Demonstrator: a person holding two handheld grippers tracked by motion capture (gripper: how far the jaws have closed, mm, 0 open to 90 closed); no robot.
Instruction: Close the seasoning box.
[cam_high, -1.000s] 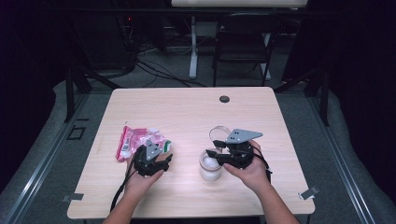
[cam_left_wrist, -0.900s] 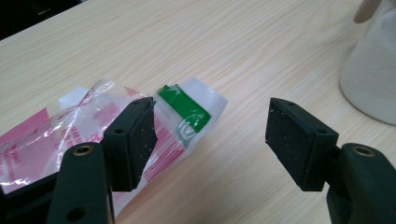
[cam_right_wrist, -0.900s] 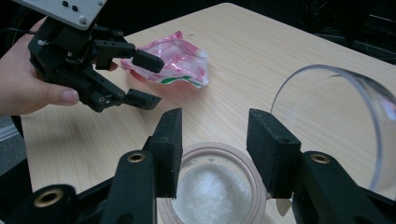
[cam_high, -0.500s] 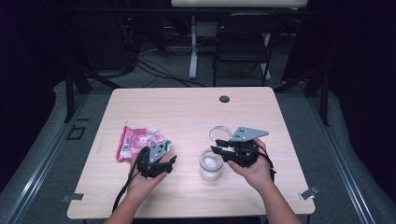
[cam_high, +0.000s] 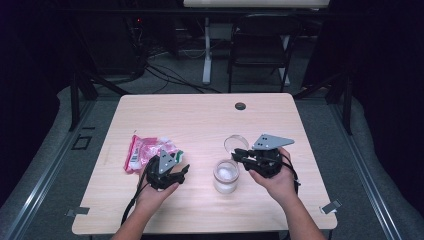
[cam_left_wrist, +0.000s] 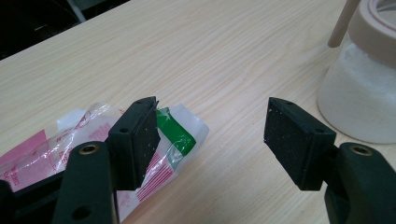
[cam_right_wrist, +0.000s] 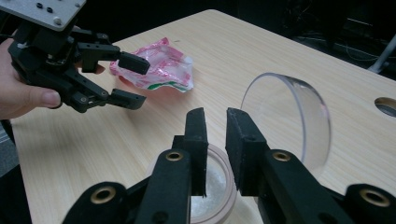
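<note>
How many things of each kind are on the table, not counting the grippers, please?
Jars: 1, the open jar holding white powder
Clear lids: 1, the lid beside the jar
Plastic packets: 1, the pink packet
Total: 3

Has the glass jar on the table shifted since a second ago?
No. The jar sits as before against the table's dark hole; the right tongs above it have drawn back toward the table's right edge.

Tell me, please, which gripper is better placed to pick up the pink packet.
Probably the left gripper: its jaws stand open right at the pink packet. The right gripper is over the jar, shut on the clear lid.
</note>
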